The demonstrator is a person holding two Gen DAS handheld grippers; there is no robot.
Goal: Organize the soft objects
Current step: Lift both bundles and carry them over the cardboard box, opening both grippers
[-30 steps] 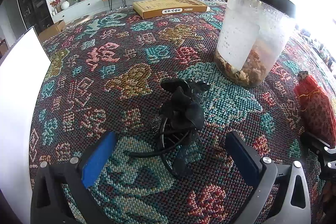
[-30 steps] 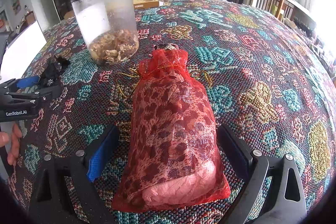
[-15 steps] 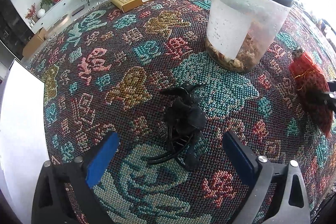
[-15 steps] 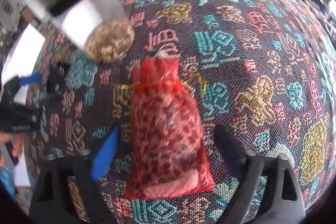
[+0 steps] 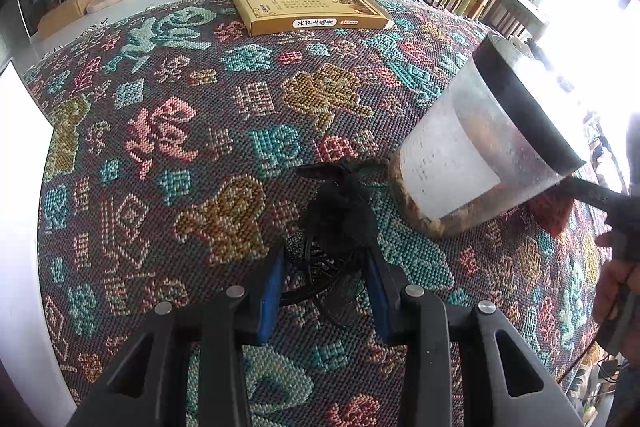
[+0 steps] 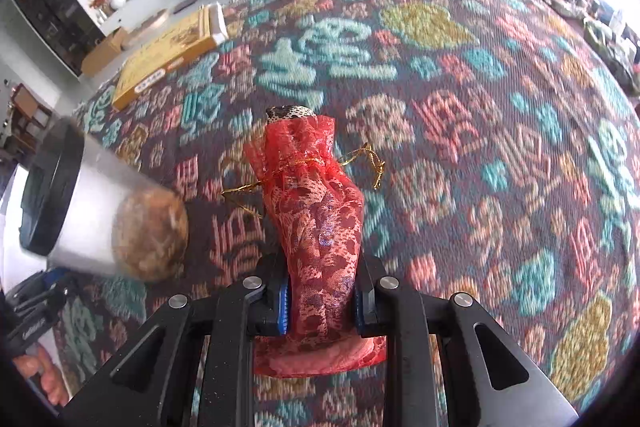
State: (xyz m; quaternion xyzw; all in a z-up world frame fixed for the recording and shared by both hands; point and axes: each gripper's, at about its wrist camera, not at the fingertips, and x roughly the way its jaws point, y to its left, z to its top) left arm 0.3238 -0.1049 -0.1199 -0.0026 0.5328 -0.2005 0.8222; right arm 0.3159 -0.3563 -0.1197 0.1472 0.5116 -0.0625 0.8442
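Note:
A black mesh pouch point(image 5: 340, 215) with a coiled black cable inside sits between the blue pads of my left gripper point(image 5: 324, 267). The jaws are closing on it and the pads press its sides, just above the patterned cloth point(image 5: 180, 131). My right gripper point(image 6: 320, 303) is shut on the lower half of a red organza pouch point(image 6: 316, 211) with gold drawstrings and a spotted item inside. The pouch's neck points away from me, above the cloth point(image 6: 460, 131). The left wrist view shows the right gripper point(image 5: 616, 211) and a corner of the red pouch point(image 5: 550, 211) behind the jar.
A clear plastic jar point(image 5: 480, 155) with a black lid and dried bits inside stands between the two pouches, blurred in the right wrist view point(image 6: 100, 223). A flat yellow box point(image 5: 308, 9) lies at the table's far edge. A white board point(image 5: 16, 187) borders the left side.
Both grippers went from wide open around their pouches to closed on them. Both views have pulled back and higher over the table, and the red pouch now hangs squeezed between the pads.

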